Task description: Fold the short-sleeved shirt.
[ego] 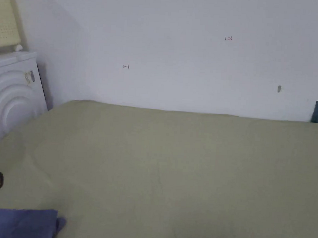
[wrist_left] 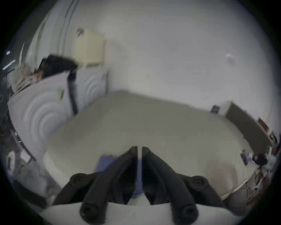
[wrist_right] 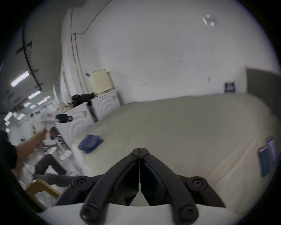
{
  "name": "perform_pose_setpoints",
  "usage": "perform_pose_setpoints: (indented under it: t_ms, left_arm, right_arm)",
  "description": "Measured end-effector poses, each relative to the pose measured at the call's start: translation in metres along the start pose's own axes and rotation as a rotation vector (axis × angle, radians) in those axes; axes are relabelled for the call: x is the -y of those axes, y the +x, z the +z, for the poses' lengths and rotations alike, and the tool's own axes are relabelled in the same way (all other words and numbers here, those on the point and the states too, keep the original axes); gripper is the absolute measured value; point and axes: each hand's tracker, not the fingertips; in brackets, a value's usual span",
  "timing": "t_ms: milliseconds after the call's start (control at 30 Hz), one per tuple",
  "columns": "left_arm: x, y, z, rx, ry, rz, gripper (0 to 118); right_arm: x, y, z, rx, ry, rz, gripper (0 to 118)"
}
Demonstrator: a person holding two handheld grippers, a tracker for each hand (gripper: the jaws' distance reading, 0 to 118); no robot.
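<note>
Olive cloth-covered table (ego: pixel 172 159) under white wall. Folded blue shirt (ego: pixel 22 223), soft rectangle, at 7 o'clock; left gripper (wrist_left: pixel 139 148) just above it, jaws clenched, empty. Right gripper (wrist_right: pixel 140 150) at 5 o'clock, well apart, clenched, empty.

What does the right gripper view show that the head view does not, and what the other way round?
The right gripper view adds a person's bare arm and ceiling lights at its left side. The head view adds a small red mark on the wall. Shared: the folded blue shirt, the green table cover and the white ribbed cabinet.
</note>
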Motion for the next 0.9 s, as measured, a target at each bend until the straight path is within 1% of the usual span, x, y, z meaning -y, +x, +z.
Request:
perform_pose_setpoints:
  t_ms: [33, 67, 100, 133, 167, 200, 300, 333, 400, 433, 467, 500, 533, 567, 633, 667, 700, 733, 767, 800, 833, 867, 900]
  left_arm:
    - [0.011, 0.029, 0.004, 0.051, 0.062, 0.033, 0]
    - [0.023, 0.059, 0.008, 0.098, 0.09, 0.059, 0]
    - [0.037, 0.09, 0.011, 0.129, 0.104, 0.139, 0]
    - [0.051, 0.107, 0.009, 0.161, 0.095, 0.161, 0]
    - [0.065, 0.131, 0.011, 0.185, 0.093, 0.151, 0]
    - [0.077, 0.152, 0.012, 0.168, 0.088, 0.144, 0]
    - [0.102, 0.192, 0.008, 0.168, 0.073, 0.117, 0]
    - [0.103, 0.196, 0.005, 0.214, 0.047, 0.09, 0]
    - [0.103, 0.215, 0.007, 0.205, 0.06, 0.094, 0]
    - [0.099, 0.217, 0.007, 0.217, 0.061, 0.097, 0]
    - [0.092, 0.221, 0.008, 0.187, 0.084, 0.094, 0]
    - [0.083, 0.223, 0.009, 0.147, 0.104, 0.051, 0]
    - [0.074, 0.233, 0.013, 0.151, 0.136, 0.021, 0]
    - [0.065, 0.235, 0.014, 0.146, 0.165, -0.02, 0]
    - [0.049, 0.241, 0.016, 0.089, 0.225, -0.107, 1]
    - [0.042, 0.249, 0.019, 0.066, 0.24, -0.146, 4]
    - [0.038, 0.251, 0.02, 0.054, 0.26, -0.172, 23]
    - [0.034, 0.253, 0.018, 0.039, 0.269, -0.182, 55]
    - [0.031, 0.254, 0.016, 0.031, 0.258, -0.183, 93]
    - [0.032, 0.258, 0.017, 0.032, 0.255, -0.178, 118]
    - [0.033, 0.257, 0.018, 0.045, 0.287, -0.17, 118]
    - [0.033, 0.254, 0.018, 0.063, 0.31, -0.162, 118]
    - [0.034, 0.254, 0.015, 0.062, 0.304, -0.157, 118]
  right_arm:
    - [-0.005, 0.0, 0.006, 0.035, 0.045, 0.018, 0]
    - [-0.01, -0.002, 0.01, 0.089, 0.07, 0.028, 0]
    - [-0.012, -0.004, 0.014, 0.158, 0.082, 0.035, 0]
    - [-0.013, -0.007, 0.016, 0.219, 0.09, 0.039, 0]
    - [-0.007, -0.003, 0.017, 0.272, 0.088, 0.031, 0]
    - [-0.003, -0.003, 0.019, 0.318, 0.084, 0.027, 0]
    - [0.013, -0.007, 0.027, 0.439, 0.085, 0.036, 0]
    - [0.016, -0.006, 0.03, 0.454, 0.086, 0.024, 0]
    - [0.019, -0.005, 0.034, 0.471, 0.095, 0.014, 0]
    - [0.017, -0.004, 0.034, 0.493, 0.095, 0.03, 0]
    - [0.013, -0.004, 0.036, 0.515, 0.096, 0.058, 0]
    - [0.007, -0.005, 0.037, 0.539, 0.111, 0.099, 0]
    - [0.0, -0.005, 0.038, 0.554, 0.13, 0.126, 0]
    - [-0.009, -0.006, 0.038, 0.563, 0.158, 0.147, 0]
    - [-0.025, -0.006, 0.037, 0.601, 0.206, 0.181, 0]
    - [-0.032, -0.005, 0.036, 0.631, 0.226, 0.199, 1]
    - [-0.038, -0.006, 0.036, 0.661, 0.241, 0.209, 10]
    - [-0.043, -0.006, 0.035, 0.688, 0.252, 0.206, 40]
    - [-0.047, -0.003, 0.033, 0.688, 0.244, 0.197, 83]
    - [-0.049, 0.0, 0.031, 0.687, 0.239, 0.184, 117]
    - [-0.042, -0.001, 0.034, 0.634, 0.337, 0.188, 116]
    - [-0.035, 0.001, 0.036, 0.684, 0.326, 0.162, 116]
    - [-0.03, 0.002, 0.036, 0.692, 0.332, 0.162, 116]
